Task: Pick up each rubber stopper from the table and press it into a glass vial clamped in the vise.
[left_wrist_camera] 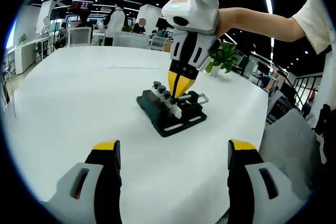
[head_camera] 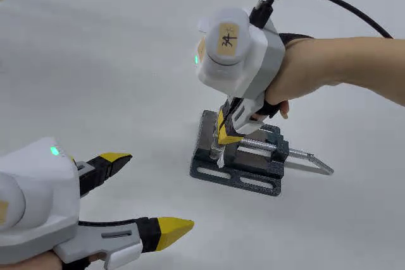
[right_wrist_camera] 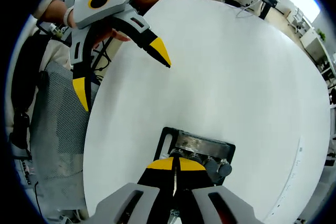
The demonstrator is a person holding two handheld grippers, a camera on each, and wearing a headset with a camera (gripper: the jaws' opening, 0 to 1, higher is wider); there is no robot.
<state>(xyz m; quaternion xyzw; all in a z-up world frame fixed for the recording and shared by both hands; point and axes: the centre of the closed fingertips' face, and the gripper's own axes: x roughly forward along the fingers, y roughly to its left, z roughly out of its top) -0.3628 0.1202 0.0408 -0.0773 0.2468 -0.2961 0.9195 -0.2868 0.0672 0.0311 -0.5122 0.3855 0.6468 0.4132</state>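
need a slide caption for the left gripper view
Left gripper open above the white table; right gripper, jaws closed, pointing down at the vials in the vise

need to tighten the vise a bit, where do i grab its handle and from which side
Grip the thin metal handle near its free end, where it sticks out past the base of the vise. Come down from above with the jaws across the rod. It lies low over the table, and the right gripper sits over the clamp, so the outer end looks freest.
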